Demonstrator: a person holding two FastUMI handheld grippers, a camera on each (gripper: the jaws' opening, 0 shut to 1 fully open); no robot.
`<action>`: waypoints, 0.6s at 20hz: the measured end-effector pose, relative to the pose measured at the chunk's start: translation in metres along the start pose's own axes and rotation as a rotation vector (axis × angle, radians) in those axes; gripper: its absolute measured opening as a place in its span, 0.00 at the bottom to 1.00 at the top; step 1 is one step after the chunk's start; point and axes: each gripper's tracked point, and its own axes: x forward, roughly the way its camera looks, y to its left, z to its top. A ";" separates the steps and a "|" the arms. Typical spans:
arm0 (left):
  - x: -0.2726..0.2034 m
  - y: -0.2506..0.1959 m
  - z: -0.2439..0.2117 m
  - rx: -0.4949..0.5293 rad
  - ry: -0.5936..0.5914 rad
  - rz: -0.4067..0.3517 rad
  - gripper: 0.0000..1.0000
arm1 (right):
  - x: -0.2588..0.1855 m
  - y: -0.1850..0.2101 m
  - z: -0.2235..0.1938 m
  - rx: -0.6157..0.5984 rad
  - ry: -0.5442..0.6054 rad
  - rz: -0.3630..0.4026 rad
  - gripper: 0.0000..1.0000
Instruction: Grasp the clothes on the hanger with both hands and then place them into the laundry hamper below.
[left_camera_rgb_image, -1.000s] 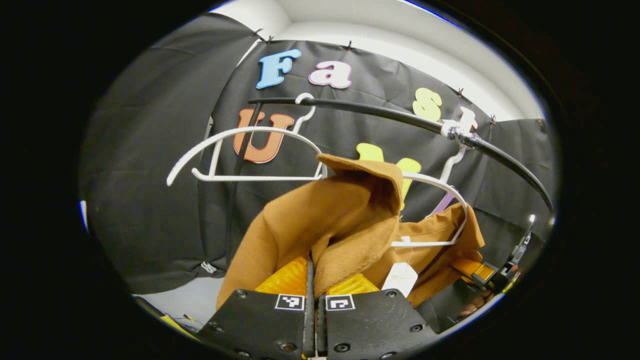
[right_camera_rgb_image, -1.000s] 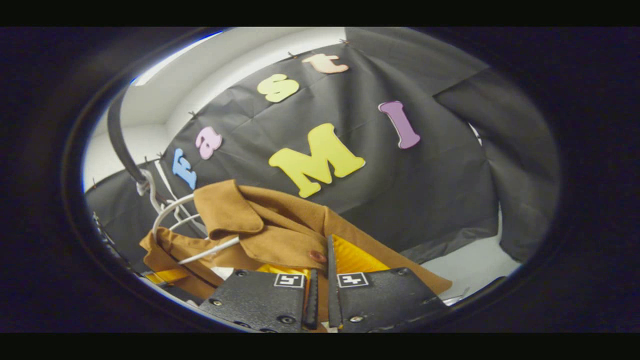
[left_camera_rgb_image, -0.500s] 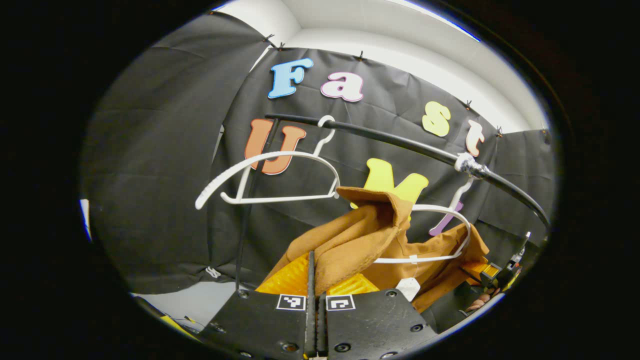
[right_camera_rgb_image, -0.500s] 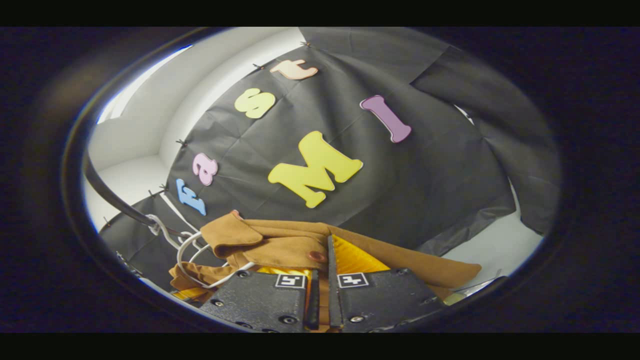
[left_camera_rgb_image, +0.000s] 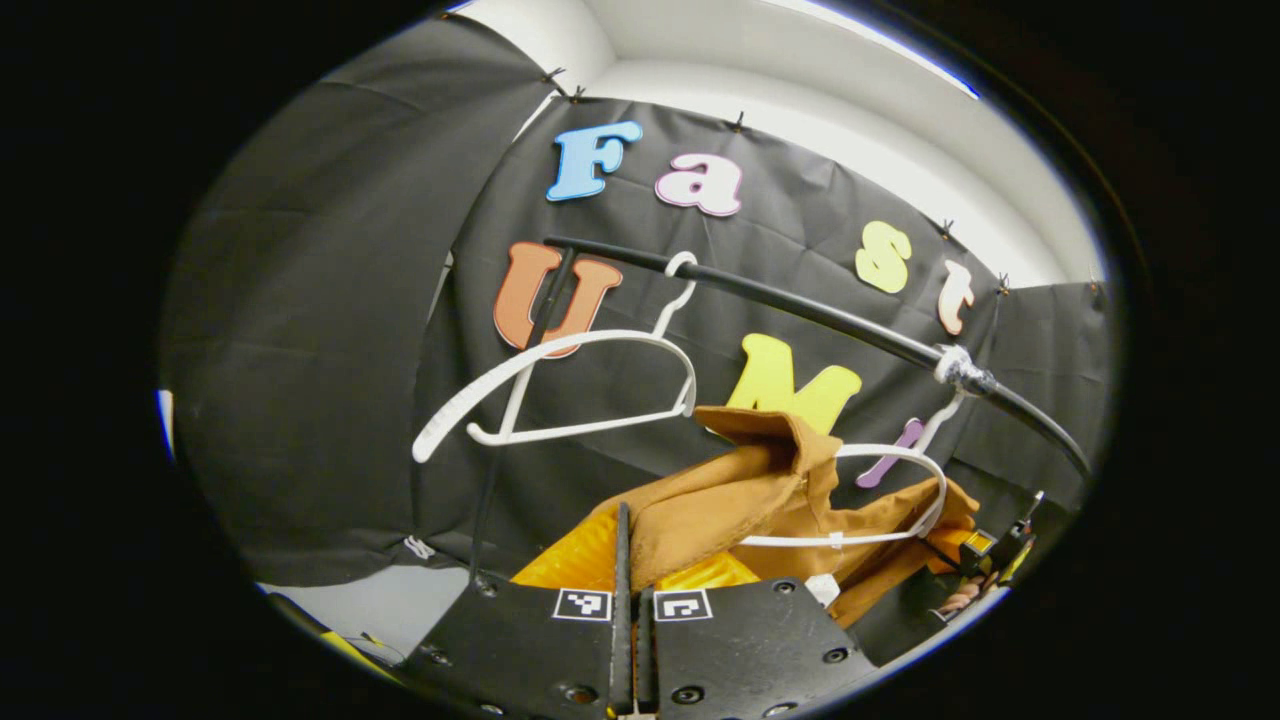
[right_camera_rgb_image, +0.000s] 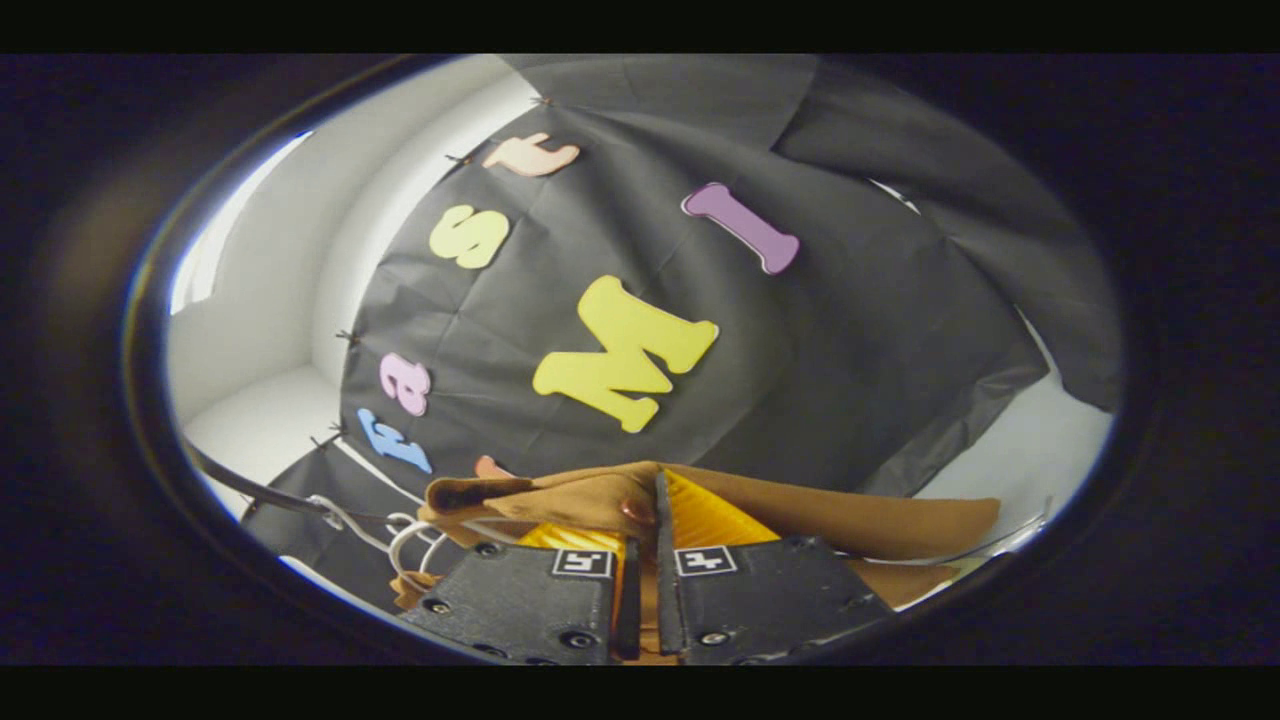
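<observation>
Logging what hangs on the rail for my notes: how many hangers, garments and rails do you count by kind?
White plastic hangers: 2 (bare one, one inside the garment)
Brown cloth jacket: 1
Black rail: 1
Total: 4

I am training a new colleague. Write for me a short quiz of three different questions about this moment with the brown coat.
1. True or false: the left gripper is shut on the brown coat.
2. How many white hangers hang on the black rail?
3. The right gripper grips: A) the brown coat, B) a hanger, C) nothing.

Key: 1 true. 2 two: an empty hanger and the coat's hanger. 3 A.
</observation>
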 end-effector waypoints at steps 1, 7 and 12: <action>0.002 0.003 -0.002 0.001 0.008 0.002 0.02 | 0.006 -0.003 0.001 -0.003 -0.002 -0.012 0.07; 0.012 0.030 -0.006 -0.029 0.033 0.020 0.02 | 0.017 -0.015 0.005 0.050 0.026 -0.013 0.06; 0.018 0.045 -0.054 -0.034 0.123 0.039 0.01 | 0.016 -0.023 -0.024 -0.009 0.082 -0.020 0.06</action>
